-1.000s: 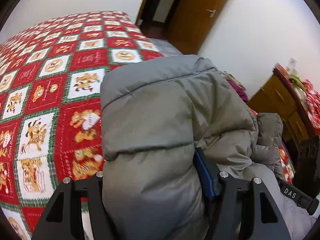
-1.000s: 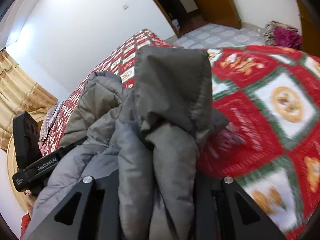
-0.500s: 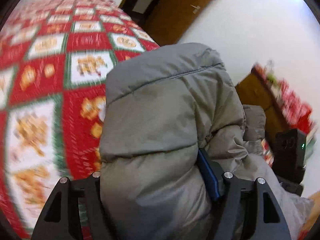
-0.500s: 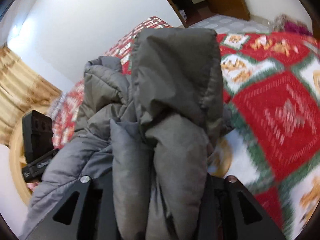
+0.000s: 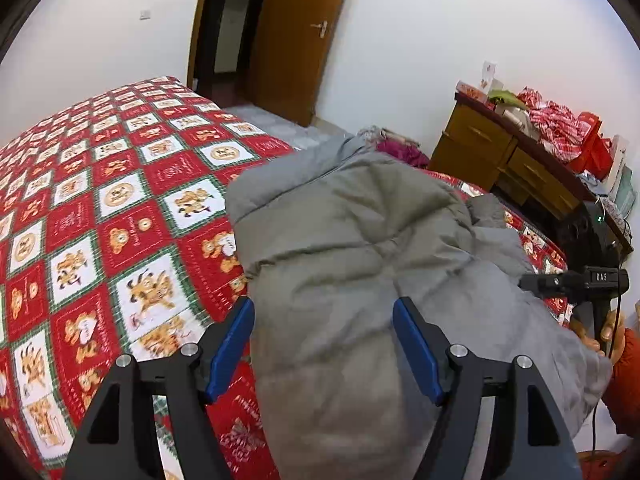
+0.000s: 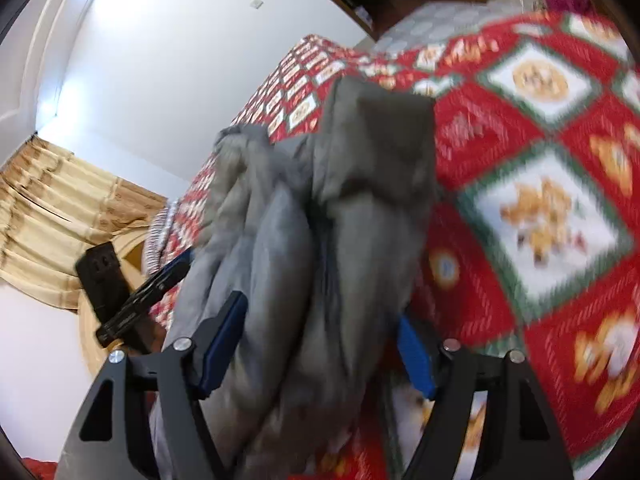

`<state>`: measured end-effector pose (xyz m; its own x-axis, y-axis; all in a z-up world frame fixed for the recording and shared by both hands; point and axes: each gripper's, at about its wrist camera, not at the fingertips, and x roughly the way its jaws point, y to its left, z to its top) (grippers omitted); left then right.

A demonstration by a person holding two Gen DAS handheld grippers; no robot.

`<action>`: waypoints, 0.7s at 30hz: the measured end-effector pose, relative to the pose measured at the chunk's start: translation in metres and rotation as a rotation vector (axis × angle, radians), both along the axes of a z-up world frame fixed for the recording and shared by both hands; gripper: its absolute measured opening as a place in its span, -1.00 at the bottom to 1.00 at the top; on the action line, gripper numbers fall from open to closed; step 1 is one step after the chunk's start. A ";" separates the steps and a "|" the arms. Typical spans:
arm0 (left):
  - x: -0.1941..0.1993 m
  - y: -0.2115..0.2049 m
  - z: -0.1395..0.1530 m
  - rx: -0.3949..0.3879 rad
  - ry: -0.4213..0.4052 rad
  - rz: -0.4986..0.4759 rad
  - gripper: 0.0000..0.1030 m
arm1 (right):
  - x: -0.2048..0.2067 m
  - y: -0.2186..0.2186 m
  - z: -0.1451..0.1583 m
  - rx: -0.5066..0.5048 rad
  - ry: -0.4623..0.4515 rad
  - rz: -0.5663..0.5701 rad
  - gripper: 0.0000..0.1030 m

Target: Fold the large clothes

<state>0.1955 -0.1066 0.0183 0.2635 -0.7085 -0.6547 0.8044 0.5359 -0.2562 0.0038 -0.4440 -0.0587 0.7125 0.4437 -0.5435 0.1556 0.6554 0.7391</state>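
Observation:
A grey puffer jacket lies bunched on the red patterned bedspread. My left gripper is open, its blue pads standing apart on either side of a thick fold of the jacket. In the right wrist view the jacket hangs in folds between the fingers of my right gripper, which is open too, blue pads wide. Each gripper shows in the other's view, the right one and the left one.
A wooden door stands open at the far end of the bed. A wooden dresser piled with red items stands along the right wall. A pink garment lies on the floor. A curtain hangs left.
Both grippers have opened and let go of the jacket. The jacket has dropped lower onto the bed. Both cameras have tilted up.

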 end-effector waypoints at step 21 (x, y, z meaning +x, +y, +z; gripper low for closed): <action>-0.015 0.035 -0.088 -0.327 0.408 0.550 0.58 | 0.179 0.041 -0.027 0.082 0.058 0.148 -0.34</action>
<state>0.1805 -0.0719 -0.0702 0.4168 -0.7197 -0.5553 0.2500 0.6781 -0.6912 0.1830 -0.4027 -0.0861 0.6045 0.5859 -0.5397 0.1057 0.6126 0.7833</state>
